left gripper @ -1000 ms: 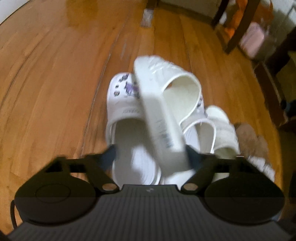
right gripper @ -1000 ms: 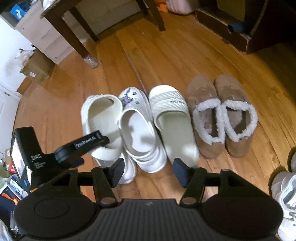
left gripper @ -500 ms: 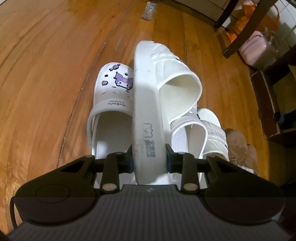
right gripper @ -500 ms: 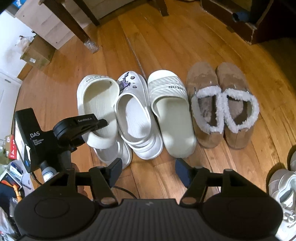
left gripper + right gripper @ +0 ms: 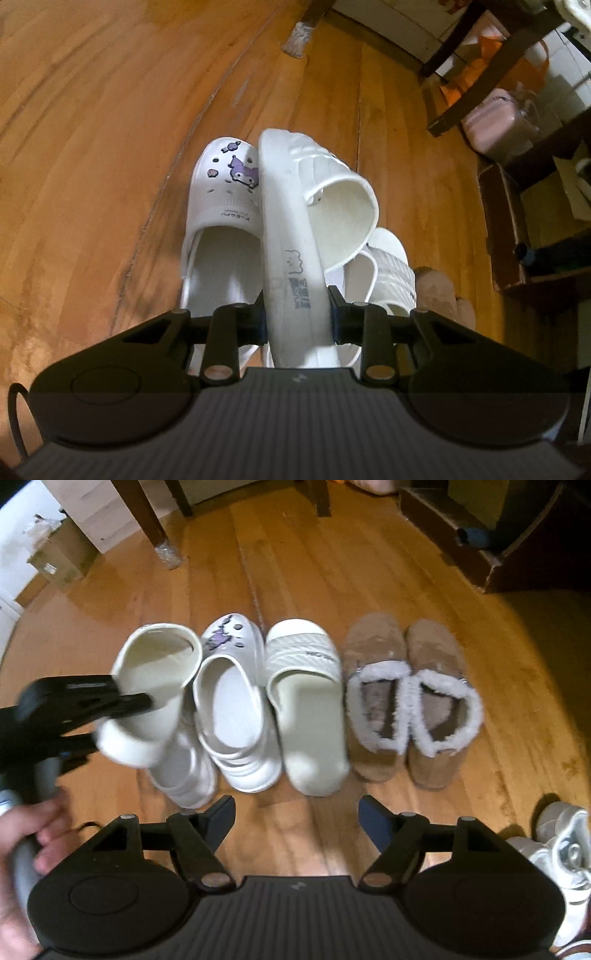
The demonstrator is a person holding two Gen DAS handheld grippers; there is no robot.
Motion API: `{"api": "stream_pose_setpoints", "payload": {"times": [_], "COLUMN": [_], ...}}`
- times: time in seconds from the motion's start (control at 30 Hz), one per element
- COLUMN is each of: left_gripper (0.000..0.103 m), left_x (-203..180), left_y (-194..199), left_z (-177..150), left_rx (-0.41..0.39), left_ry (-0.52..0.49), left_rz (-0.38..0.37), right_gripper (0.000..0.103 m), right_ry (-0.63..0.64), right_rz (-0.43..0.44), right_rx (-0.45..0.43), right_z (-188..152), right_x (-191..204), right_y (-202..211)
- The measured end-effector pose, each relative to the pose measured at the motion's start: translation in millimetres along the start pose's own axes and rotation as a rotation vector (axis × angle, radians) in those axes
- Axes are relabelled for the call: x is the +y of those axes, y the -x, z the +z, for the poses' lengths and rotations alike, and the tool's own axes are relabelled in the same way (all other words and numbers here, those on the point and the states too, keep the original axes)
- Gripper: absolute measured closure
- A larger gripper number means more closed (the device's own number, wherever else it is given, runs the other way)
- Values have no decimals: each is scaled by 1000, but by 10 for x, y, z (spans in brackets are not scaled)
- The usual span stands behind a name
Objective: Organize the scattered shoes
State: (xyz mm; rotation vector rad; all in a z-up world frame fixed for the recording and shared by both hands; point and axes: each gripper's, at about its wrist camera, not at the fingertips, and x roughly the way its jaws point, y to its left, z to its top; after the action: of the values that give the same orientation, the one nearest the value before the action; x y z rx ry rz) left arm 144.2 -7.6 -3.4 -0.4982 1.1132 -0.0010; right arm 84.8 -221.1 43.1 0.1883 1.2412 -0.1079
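Shoes are lining up in a row on the orange-brown wooden plank floor (image 5: 369, 572). Going from left to right in the right wrist view, the left tongs (image 5: 296, 314) are pinching a cream foam slide sandal (image 5: 291, 236) by the edge of its sole, holding it tilted on its side off the floor above a white clog (image 5: 184, 771) that is lying partly hidden beneath it. Just beside it a white clog with purple cartoon charms (image 5: 232, 701) is sitting flat, then a cream ribbed slide sandal (image 5: 306, 701) touching its side, then a pair of tan suede slippers with white fleece lining (image 5: 410, 701) resting side by side. White sneakers (image 5: 561, 849) are lying near the right edge. The right tongs (image 5: 297, 819) are spreading wider over bare floor, with nothing between them.
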Motion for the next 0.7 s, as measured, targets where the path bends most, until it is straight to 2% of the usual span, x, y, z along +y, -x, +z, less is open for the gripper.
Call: {"api": "stream_pose_setpoints", "payload": {"times": [0.13, 0.3, 0.53, 0.7], "left_gripper": [75, 75, 76, 76], "left_x": [-52, -199, -283, -280], "left_y": [147, 366, 821, 988], "left_z": [-132, -265, -389, -681], "left_rx": [27, 11, 7, 73], "left_ry": [-45, -152, -236, -264], "left_rz": [7, 8, -76, -112], "right_gripper": [27, 22, 22, 22], "right_ry": [1, 31, 41, 48], "right_rz": [50, 21, 24, -4], "right_rx": [14, -6, 0, 23], "right_z": [-62, -133, -98, -129], "right_x": [45, 166, 118, -19], "right_y": [79, 203, 194, 135]}}
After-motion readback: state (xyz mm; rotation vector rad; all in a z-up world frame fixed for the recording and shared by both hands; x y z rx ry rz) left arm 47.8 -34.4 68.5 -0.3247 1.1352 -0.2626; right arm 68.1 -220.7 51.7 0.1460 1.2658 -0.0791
